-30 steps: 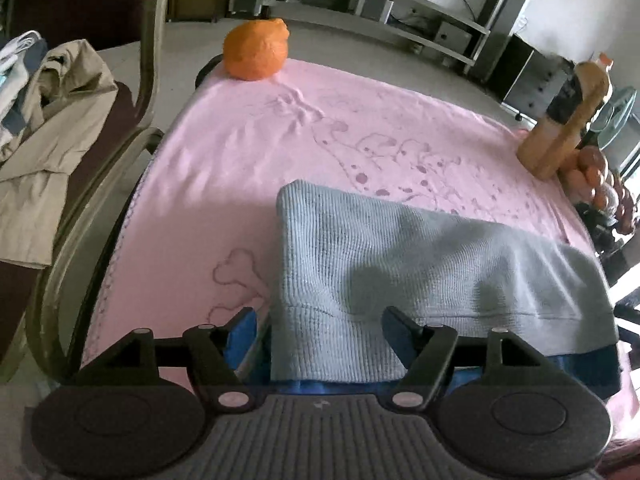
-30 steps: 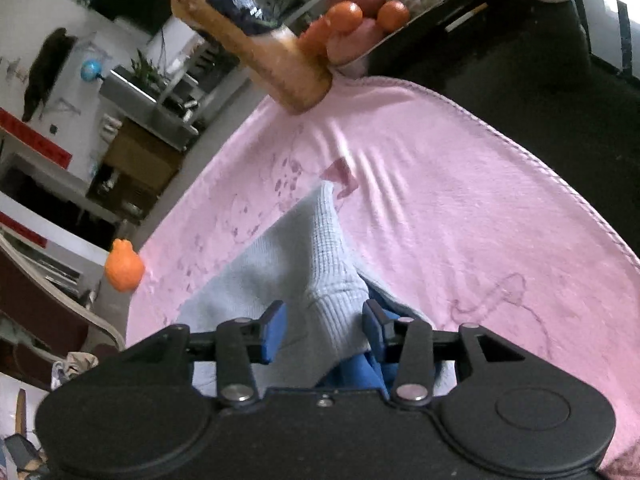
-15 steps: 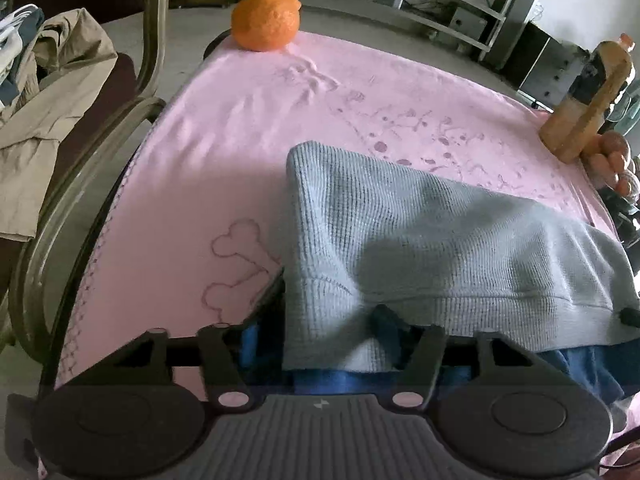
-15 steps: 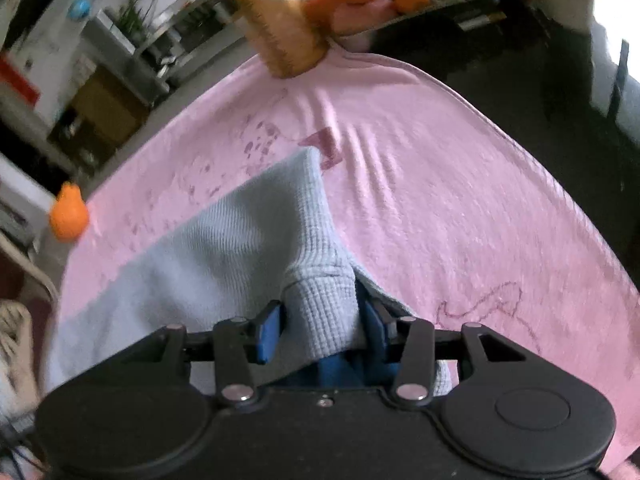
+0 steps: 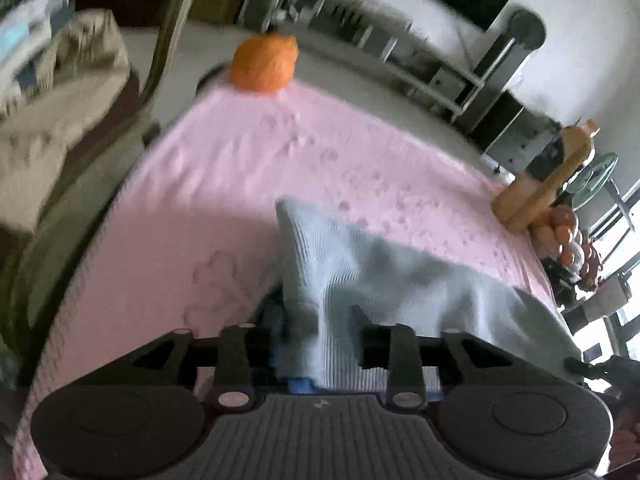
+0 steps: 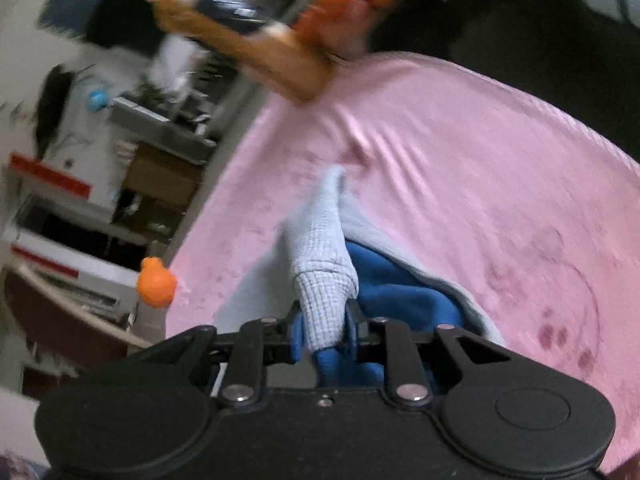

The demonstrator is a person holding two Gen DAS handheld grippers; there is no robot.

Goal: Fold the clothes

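Observation:
A grey knit garment (image 5: 400, 280) with a blue inner layer lies on the pink cloth (image 5: 240, 184) over the table. My left gripper (image 5: 316, 332) is shut on the garment's near left edge and holds it raised off the cloth. My right gripper (image 6: 324, 332) is shut on the garment's right corner (image 6: 324, 280), bunched up between the blue pads, with the blue layer (image 6: 392, 292) showing beside it. Both views are motion-blurred.
An orange fruit (image 5: 264, 62) sits at the cloth's far left corner. A brown bottle (image 5: 548, 176) and a tray of fruit (image 5: 568, 236) stand at the far right. A chair with a beige jacket (image 5: 52, 120) is on the left.
Both grippers have closed tighter on the garment and lifted its near edge off the cloth. The garment now hangs bunched and tented from them.

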